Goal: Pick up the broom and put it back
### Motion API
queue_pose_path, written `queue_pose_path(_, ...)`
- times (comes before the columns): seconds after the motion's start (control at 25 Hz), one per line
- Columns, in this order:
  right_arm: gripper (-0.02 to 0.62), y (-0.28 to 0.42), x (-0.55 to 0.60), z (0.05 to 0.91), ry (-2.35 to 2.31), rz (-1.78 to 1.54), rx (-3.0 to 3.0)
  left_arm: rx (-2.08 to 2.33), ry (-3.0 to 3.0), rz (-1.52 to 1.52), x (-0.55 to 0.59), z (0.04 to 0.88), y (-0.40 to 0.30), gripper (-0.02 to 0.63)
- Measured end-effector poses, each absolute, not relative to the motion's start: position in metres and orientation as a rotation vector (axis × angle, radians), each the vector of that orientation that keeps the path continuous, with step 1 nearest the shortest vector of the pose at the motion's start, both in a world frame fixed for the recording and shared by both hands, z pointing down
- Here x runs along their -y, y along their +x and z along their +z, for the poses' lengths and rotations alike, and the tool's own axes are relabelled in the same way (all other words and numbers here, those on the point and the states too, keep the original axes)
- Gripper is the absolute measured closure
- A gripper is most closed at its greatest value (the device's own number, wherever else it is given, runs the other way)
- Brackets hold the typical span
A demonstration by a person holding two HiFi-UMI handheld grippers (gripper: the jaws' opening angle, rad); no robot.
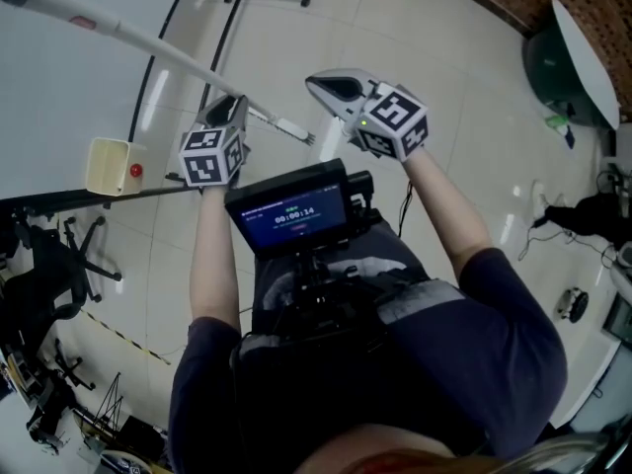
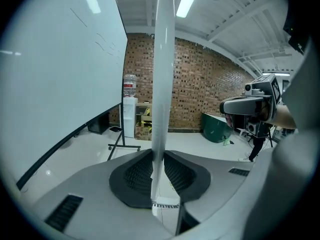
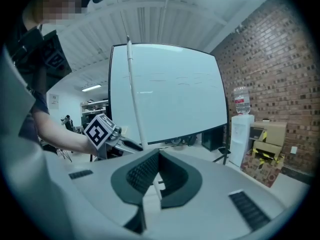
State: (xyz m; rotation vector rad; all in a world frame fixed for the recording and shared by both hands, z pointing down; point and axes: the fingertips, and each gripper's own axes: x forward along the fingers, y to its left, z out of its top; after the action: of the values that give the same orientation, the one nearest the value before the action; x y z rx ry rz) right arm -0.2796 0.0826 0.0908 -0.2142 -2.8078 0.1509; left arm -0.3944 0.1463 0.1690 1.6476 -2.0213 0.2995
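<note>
Whiteboard (image 2: pixel 60 84) walls off the left; open floor (image 1: pixel 444 97) lies ahead.

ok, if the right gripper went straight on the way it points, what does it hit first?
Probably the whiteboard, which fills the middle of the right gripper view. The broom handle, held by the left gripper, stands just left of that line; depth is unclear, so a graze is possible.

broom handle (image 2: pixel 162 74): smooth white, plastic-looking | fingers (image 2: pixel 135 176): matt ribbed black | floor (image 1: pixel 326 38): glossy tile | wall (image 2: pixel 200 84): rough brick
</note>
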Motion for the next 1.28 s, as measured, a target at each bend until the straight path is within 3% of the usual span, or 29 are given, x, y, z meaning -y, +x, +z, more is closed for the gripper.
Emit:
queue_pose_path(0.8,0.579,-0.247,-0.097,0.095,-0.022,0.101,2.746,1.847,1.797,0.217,-0.13,0.187,-0.369,0.532)
queue_pose_path(1.28,0.579,-0.286,-0.144,0.102,0.054,0.114,2.743,1.806,1.85,0.281,-0.164,0.199,-0.404,0.532)
